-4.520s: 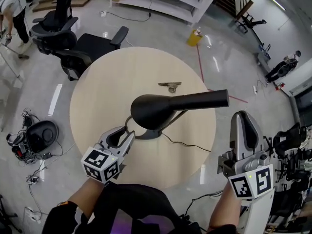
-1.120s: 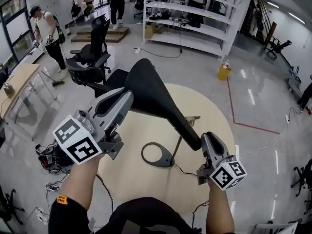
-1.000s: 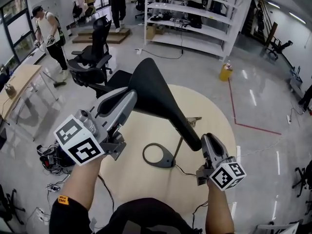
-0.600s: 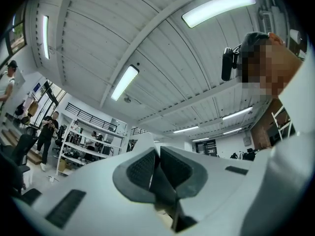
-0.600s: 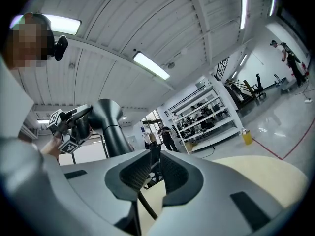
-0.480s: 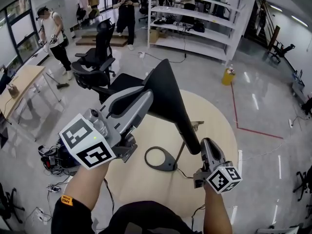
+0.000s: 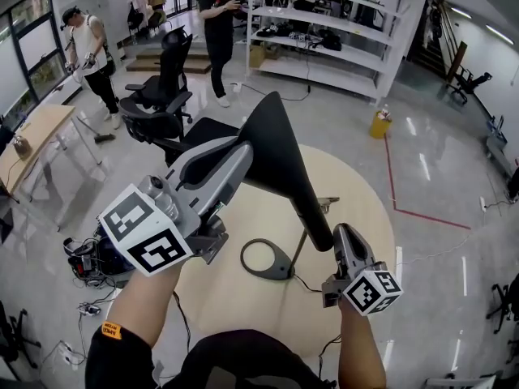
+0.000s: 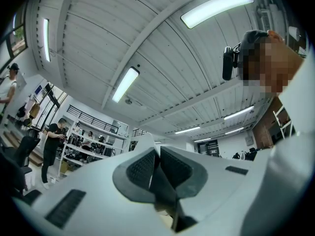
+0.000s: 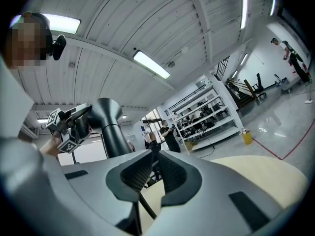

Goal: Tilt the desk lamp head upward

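Note:
The black desk lamp stands on the round wooden table [image 7: 361,209]. Its cone-shaped head [image 7: 276,156] is pitched steeply upward, and its ring base [image 7: 280,268] lies flat below. My left gripper [image 7: 241,152] is raised high at the left and shut on the rim of the lamp head; a dark edge shows between its pads [image 8: 142,168]. My right gripper [image 7: 340,233] sits low at the right, shut on the thin lamp stem [image 9: 143,206] near the head's lower end. The right gripper view also shows the lamp head [image 9: 107,122] with the left gripper [image 9: 69,127] on it.
Black office chairs [image 7: 158,104] stand past the table's far left edge. White shelves [image 7: 324,31] and two people [image 7: 217,23] are at the back. A wooden desk [image 7: 32,136] is at the left, cables [image 7: 85,262] on the floor. The lamp cord [image 7: 312,287] trails from the base.
The lamp head has swung from level to steeply upward. Over the last second my left gripper rose a little with it; the right gripper has stayed at the stem.

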Available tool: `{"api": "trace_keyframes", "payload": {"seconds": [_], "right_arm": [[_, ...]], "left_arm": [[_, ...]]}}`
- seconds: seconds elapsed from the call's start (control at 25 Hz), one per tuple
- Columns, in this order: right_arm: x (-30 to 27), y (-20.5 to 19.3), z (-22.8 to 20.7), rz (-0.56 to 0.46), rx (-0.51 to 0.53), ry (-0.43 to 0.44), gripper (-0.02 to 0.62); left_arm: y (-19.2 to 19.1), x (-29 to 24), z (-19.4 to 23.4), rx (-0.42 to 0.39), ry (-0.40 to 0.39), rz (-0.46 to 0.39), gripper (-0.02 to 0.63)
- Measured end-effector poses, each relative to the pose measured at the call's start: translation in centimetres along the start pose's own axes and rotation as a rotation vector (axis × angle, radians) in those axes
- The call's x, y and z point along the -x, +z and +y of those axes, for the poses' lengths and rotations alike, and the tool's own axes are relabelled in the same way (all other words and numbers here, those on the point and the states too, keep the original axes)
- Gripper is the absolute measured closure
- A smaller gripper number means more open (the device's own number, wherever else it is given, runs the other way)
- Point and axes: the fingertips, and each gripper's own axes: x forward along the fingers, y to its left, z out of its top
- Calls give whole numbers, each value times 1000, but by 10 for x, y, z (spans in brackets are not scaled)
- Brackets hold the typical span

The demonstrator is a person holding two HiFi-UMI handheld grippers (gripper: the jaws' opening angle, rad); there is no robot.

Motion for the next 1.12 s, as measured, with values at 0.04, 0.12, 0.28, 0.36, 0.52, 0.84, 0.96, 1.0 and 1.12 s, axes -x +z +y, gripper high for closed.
{"api": "trace_keyframes", "payload": {"seconds": [0.04, 0.12, 0.28, 0.36, 0.52, 0.84, 0.96, 1.0, 1.12], "right_arm": [[0, 0, 0, 6, 3, 2, 546], [2, 1, -2, 14, 9, 3, 545], [3, 4, -6, 23, 25, 3, 545], [5, 5, -5, 25, 49, 2, 545], [17, 14, -1, 13, 126, -21, 545], [41, 12, 2, 57, 288, -71, 546], [62, 4, -2, 81, 322, -63, 546], [70, 4, -4, 80, 332, -55, 546], [89, 2, -9, 71, 340, -21, 546]], "left_arm": [[1, 0, 0, -2, 4, -4, 525], [1, 1, -1, -11, 14, -10, 525], [5, 5, 2, -20, 46, -43, 525], [7, 13, 5, -28, 76, -59, 525], [4, 35, 11, -46, 166, -66, 525], [-73, 83, 13, -21, 352, 70, 525], [-124, 93, -13, -4, 416, 156, 525], [-140, 96, -24, 0, 438, 180, 525], [-194, 107, -61, 15, 502, 261, 525]]}}
